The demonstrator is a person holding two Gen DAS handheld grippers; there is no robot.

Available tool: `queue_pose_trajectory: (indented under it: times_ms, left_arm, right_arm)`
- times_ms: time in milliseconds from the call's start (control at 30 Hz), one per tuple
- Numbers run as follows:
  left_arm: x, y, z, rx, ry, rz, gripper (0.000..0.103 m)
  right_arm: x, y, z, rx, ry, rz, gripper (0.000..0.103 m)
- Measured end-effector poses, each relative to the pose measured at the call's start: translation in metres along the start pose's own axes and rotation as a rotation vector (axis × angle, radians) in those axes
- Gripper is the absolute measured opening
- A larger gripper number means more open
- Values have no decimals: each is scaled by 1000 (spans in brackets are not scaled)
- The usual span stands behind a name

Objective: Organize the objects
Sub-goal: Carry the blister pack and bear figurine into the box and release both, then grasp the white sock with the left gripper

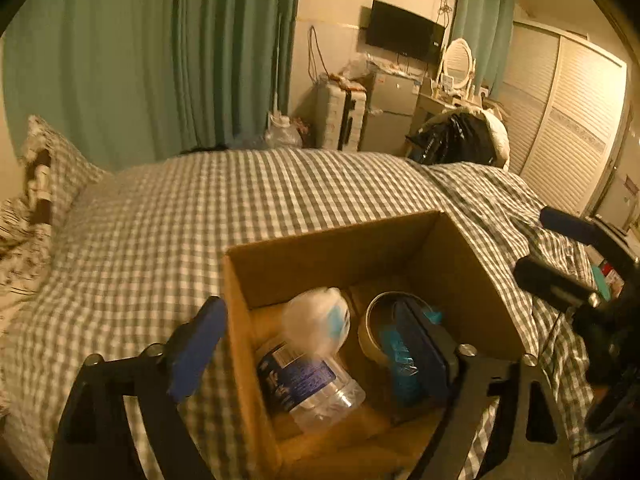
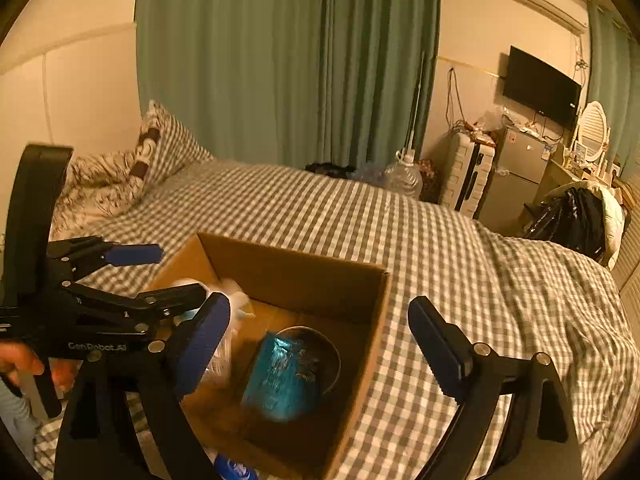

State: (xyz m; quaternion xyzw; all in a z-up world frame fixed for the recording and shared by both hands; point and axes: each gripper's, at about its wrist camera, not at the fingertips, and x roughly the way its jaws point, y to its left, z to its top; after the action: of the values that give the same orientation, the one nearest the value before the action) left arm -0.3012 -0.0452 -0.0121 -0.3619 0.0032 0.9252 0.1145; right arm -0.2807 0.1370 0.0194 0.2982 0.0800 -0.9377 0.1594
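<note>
An open cardboard box [image 1: 336, 240] sits on the checked bed [image 1: 200, 208]; it also shows in the right wrist view [image 2: 296, 268]. Inside lie a clear plastic bottle with a blue label [image 1: 308, 372], a roll of tape [image 1: 374, 316] and a teal packet [image 1: 400, 356], which also shows in the right wrist view [image 2: 280, 376]. My left gripper [image 1: 316, 348] is open above the box, its jaws straddling the box's left wall. My right gripper [image 2: 324, 344] is open above the box's right wall. The left gripper also shows in the right wrist view [image 2: 160, 276].
Pillows [image 2: 132, 176] lie at the head of the bed on the left. Green curtains [image 2: 280, 60] hang behind. A suitcase [image 2: 468, 176], small fridge [image 2: 516, 176], dressing table and dark bag [image 2: 572, 220] stand beyond the bed's far side.
</note>
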Motion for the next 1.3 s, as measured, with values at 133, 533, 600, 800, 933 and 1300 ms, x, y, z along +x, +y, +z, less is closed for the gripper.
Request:
queue_pose_trajectory:
  times_ms: [133,533,600,800,933,1300]
  left_arm:
    - [-44,-5,-5,5,-71,55,101]
    - [-134,-29,-61,-65,-99,136,103]
    - [-137,-34,-75,-89,-90,140,103]
    - [-113,-48,-122,-117,-32,152,103]
    - [-78,-54,-149,-144,39,112,103]
    - [-12,-70,-190,-80,157,60,103]
  right_arm:
    - [-36,-3,-1,-6,-11,-26,93]
    - [-144,1,-26,-56,-53,-56,93]
    - [-150,0,-38,-44,-50,-48,93]
    - [-132,-4,-86,-3,0,-35,93]
    - [-98,0,-127,10,51,-27,93]
    - [-34,12,-182,-24,168,-28,93]
